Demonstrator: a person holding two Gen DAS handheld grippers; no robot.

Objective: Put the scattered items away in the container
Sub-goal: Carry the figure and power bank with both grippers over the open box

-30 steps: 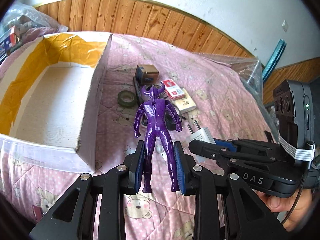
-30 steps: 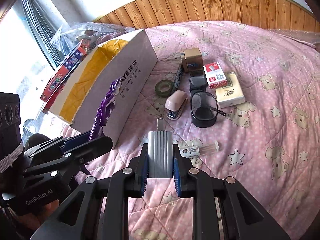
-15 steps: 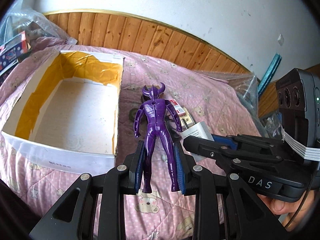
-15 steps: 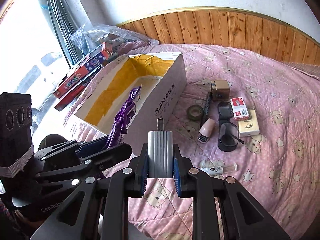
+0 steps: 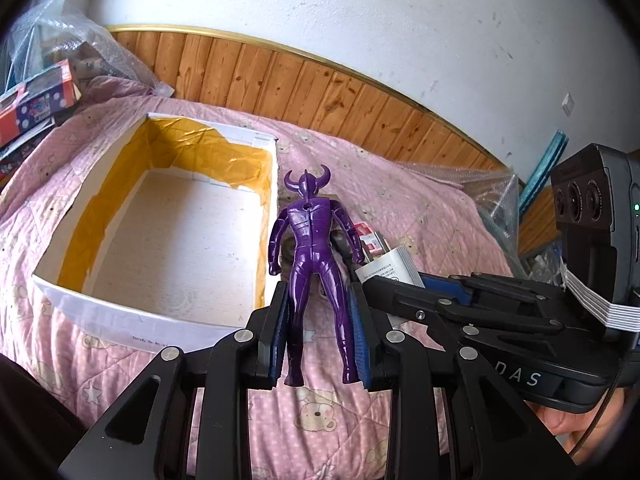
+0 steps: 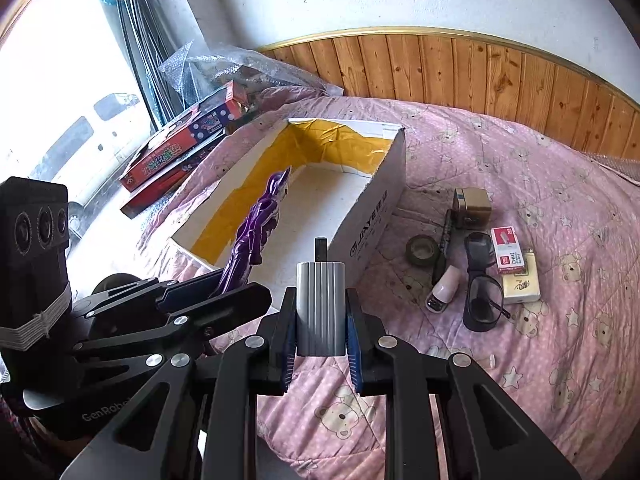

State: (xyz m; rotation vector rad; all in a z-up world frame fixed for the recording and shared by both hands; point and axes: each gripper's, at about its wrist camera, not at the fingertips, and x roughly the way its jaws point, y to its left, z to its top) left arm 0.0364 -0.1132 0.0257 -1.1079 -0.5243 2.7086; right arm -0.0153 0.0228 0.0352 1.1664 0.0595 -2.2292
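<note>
My left gripper [image 5: 320, 320] is shut on the legs of a purple horned figure [image 5: 314, 240], held upright in the air just right of the open white box [image 5: 256, 336] with yellow lining. My right gripper [image 6: 321, 320] is shut on a silver ribbed charger plug [image 6: 320, 304], its prong pointing up. The charger [image 5: 390, 268] and right gripper [image 5: 404, 280] also show at the right of the left wrist view. From the right wrist view the box [image 6: 372, 228] lies ahead, with the left gripper [image 6: 224, 288] and figure [image 6: 256, 228] before its near corner.
On the pink bear-print bedspread [image 6: 520, 380], right of the box, lie a tape roll [image 6: 422, 250], brown cube [image 6: 472, 204], glasses [image 6: 482, 292], red packet [image 6: 508, 250], cream packet [image 6: 520, 284] and pink stapler [image 6: 442, 288]. Game boxes [image 6: 180, 148] and bubble wrap sit by the window.
Both grippers have risen and drawn back, so the box now sits lower and fuller in view. The scattered items look smaller. Both grips are unchanged.
</note>
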